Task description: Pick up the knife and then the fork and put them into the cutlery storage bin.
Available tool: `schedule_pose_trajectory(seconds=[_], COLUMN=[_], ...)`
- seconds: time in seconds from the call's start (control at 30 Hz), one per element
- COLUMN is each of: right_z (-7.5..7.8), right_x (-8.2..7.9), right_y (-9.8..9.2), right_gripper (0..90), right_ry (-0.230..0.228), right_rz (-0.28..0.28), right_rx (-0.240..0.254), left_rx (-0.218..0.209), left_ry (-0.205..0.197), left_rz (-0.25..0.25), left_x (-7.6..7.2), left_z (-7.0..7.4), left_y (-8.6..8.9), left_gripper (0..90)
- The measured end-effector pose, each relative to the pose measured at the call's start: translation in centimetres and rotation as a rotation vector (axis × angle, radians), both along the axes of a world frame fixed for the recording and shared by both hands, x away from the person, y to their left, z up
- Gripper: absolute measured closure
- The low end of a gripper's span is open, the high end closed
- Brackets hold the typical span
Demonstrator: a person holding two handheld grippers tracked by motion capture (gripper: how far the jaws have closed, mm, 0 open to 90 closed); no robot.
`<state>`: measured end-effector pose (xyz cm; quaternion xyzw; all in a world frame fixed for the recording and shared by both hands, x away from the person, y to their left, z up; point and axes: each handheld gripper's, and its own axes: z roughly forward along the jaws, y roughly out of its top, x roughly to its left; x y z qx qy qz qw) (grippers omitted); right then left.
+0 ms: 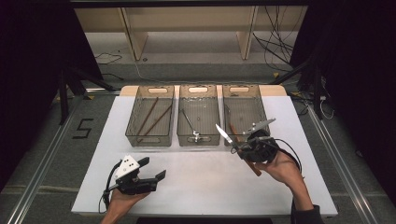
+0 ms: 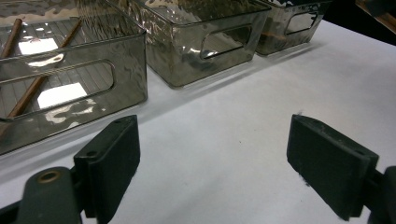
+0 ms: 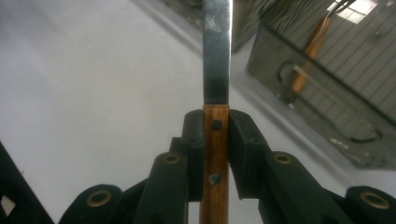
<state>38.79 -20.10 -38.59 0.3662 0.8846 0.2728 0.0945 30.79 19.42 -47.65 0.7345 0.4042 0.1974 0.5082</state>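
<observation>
A knife with a wooden handle (image 3: 215, 154) and a steel blade (image 3: 217, 46) is clamped between the jaws of my right gripper (image 3: 216, 125). In the high view the right gripper (image 1: 241, 149) hangs above the table just in front of the right bin (image 1: 259, 100). The knife (image 1: 225, 134) points up and to the left, and its handle end sticks out toward the person. My left gripper (image 1: 153, 169) rests low at the front left, and its jaws stand wide apart. Nothing lies between its pads (image 2: 112, 156), only bare white table.
Three smoky see-through bins stand in a row at the back of the white table (image 1: 201, 182). The left bin (image 1: 135, 130) holds brown chopsticks (image 1: 148, 116). A metal utensil (image 1: 190, 125) lies in the middle bin, and the right bin holds a wooden-handled piece (image 3: 310, 51).
</observation>
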Motion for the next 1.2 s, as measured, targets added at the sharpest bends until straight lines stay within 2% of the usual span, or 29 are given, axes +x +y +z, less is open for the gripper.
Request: schedule_pose_trajectory(seconds=[0.2,0.43,0.67,1.2], right_z=[1.3,2.3,3.0,3.2], right_x=[2.1,4.8,7.2,11.7], right_y=[-0.1,-0.5,-0.6,-0.9], right_gripper=[77.6,77.5,77.5,77.5], right_ry=[-0.017,-0.035,-0.041,-0.013], right_rz=[-0.043,-0.119,-0.176,-0.281], right_rx=[0.039,0.092,0.102,0.116], left_rx=[-0.001,-0.001,-0.002,-0.007], left_ry=[0.0,-0.002,-0.004,-0.004], left_rz=[0.001,0.001,0.002,0.003], left_x=[0.0,0.0,0.0,0.0], left_z=[0.0,0.0,0.0,0.0], left_y=[0.1,0.1,0.1,0.2], left_gripper=[17.0,17.0,17.0,17.0])
